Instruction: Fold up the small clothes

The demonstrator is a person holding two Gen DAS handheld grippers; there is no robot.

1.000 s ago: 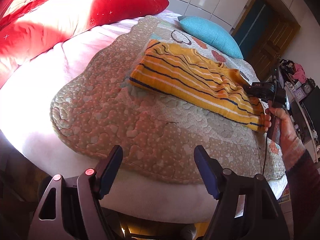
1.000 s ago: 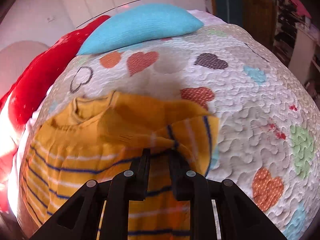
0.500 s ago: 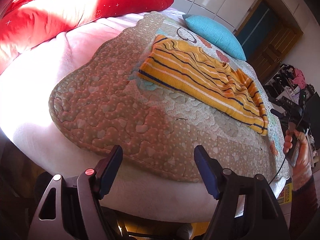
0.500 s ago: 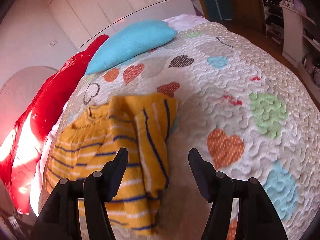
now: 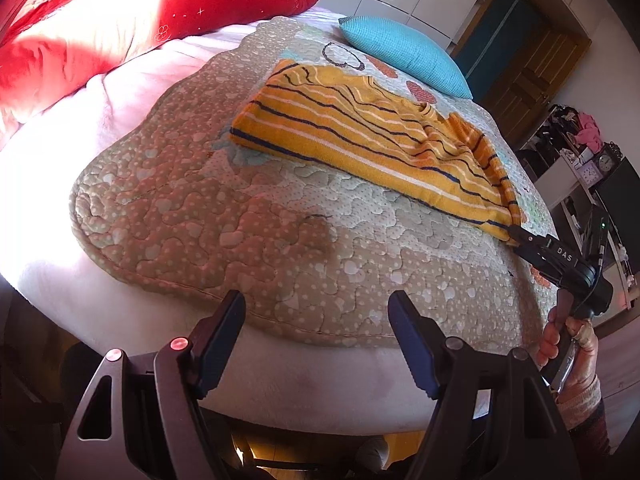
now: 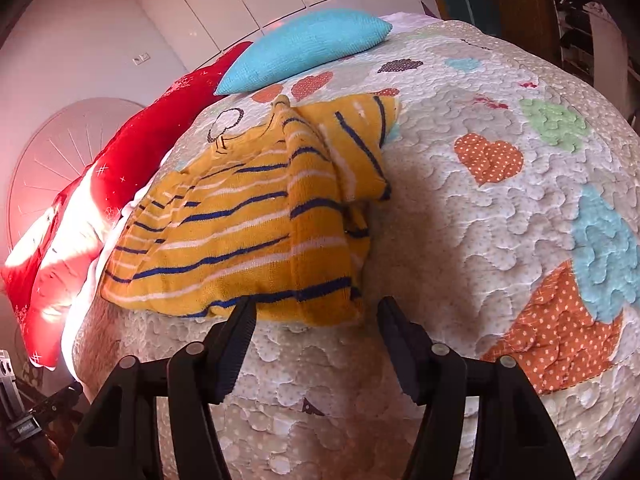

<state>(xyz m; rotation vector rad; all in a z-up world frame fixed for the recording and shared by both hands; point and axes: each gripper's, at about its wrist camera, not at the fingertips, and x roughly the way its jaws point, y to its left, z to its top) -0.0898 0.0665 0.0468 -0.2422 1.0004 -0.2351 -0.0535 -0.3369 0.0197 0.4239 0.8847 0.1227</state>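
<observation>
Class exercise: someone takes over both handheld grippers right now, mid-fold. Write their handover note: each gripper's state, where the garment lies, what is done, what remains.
Left gripper: open, empty, over the quilt's near edge.
Right gripper: jaws closing, not yet gripping; the striped sweater's hem corner sits between them.
Sweater: on the quilt, below the blue pillow.
Done: one sleeve side folded over the body.
Left: likely grip the hem, fold again, smooth.

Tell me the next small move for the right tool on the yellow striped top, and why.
Probably ease the right tool forward and pinch the yellow striped top at its near hem: its jaws are closing, straddling that corner without yet pressing it, and the sleeve already lies folded in.
</observation>
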